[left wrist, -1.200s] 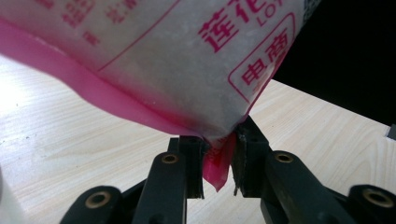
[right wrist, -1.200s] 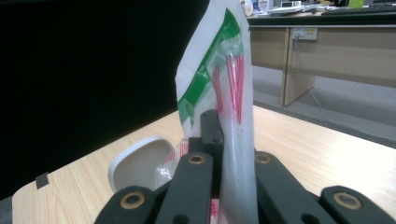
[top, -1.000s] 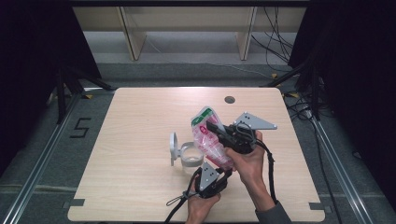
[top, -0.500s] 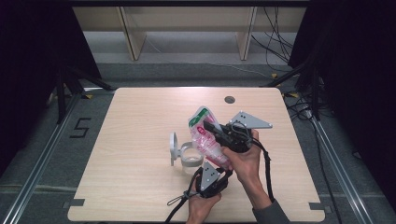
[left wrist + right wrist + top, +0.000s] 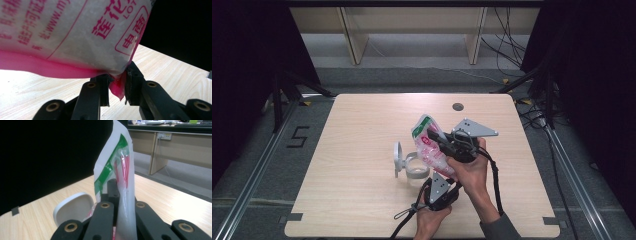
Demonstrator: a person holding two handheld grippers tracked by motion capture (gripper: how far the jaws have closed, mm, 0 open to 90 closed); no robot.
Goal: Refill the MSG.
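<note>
A white and pink plastic pouch [image 5: 428,145] with a green top band is held tilted above the table, between both grippers. My right gripper [image 5: 434,136] comes in from the right and is shut on the pouch's upper part [image 5: 117,170], with the film pinched between its jaws. My left gripper [image 5: 442,176] rises from below and is shut on the pouch's pink bottom corner [image 5: 117,88]. Red printed text covers the pouch [image 5: 75,32] in the left gripper view.
A clear round container [image 5: 418,170] with its white hinged lid [image 5: 397,158] swung open stands on the wooden table [image 5: 352,140], just left of the pouch. The lid [image 5: 75,207] also lies behind my right jaws. A dark grommet hole [image 5: 457,106] sits near the far edge.
My right gripper and its grey plate have drifted slightly to the left. The pouch stays pinched at both ends and the left gripper has not moved.
</note>
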